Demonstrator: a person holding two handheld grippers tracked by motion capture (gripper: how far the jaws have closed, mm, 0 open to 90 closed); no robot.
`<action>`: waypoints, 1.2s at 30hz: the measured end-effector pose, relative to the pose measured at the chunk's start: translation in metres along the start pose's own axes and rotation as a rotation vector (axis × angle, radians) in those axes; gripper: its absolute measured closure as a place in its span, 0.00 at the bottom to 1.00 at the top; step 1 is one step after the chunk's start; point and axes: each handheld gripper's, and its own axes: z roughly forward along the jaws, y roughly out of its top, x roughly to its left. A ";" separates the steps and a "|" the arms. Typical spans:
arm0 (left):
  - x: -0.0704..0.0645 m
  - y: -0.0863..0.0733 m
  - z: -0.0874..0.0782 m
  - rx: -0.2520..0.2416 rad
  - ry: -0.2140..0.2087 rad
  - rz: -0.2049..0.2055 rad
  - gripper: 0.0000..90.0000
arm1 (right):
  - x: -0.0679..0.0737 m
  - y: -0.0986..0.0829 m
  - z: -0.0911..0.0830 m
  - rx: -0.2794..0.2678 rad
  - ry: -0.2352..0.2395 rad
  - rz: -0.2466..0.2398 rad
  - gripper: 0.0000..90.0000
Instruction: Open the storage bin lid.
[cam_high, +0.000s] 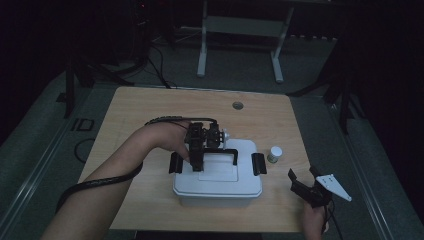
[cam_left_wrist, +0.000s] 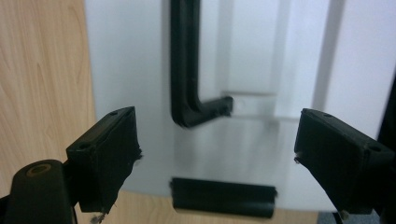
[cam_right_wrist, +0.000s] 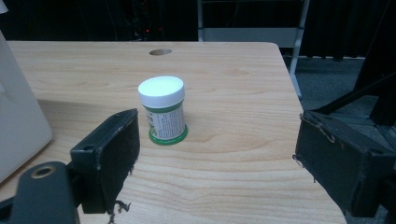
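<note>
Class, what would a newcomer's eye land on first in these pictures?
First, the white lidded box at the table's centre, with the left tool open above its black handle. Next, the small white-capped jar standing right of the box, with the right tool open near the table's front right corner.

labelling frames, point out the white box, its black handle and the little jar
white box (cam_high: 218, 181): high view, bare lid front
black handle (cam_left_wrist: 183, 70): left gripper view, long bar
little jar (cam_right_wrist: 161, 109): right gripper view, label below white cap

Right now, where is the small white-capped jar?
In the high view the jar stands upright on the table, just right of the white box; the open right gripper points at it.
</note>
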 end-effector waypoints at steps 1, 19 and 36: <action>0.003 0.001 0.000 -0.001 -0.002 -0.005 0.17 | 0.000 0.000 0.000 -0.001 0.001 0.001 0.15; 0.019 0.021 0.003 -0.036 -0.133 0.007 0.68 | -0.002 0.000 -0.001 -0.004 0.012 0.015 0.15; 0.011 0.033 0.008 0.008 -0.171 0.020 0.93 | -0.002 0.000 -0.001 -0.003 0.015 0.015 0.15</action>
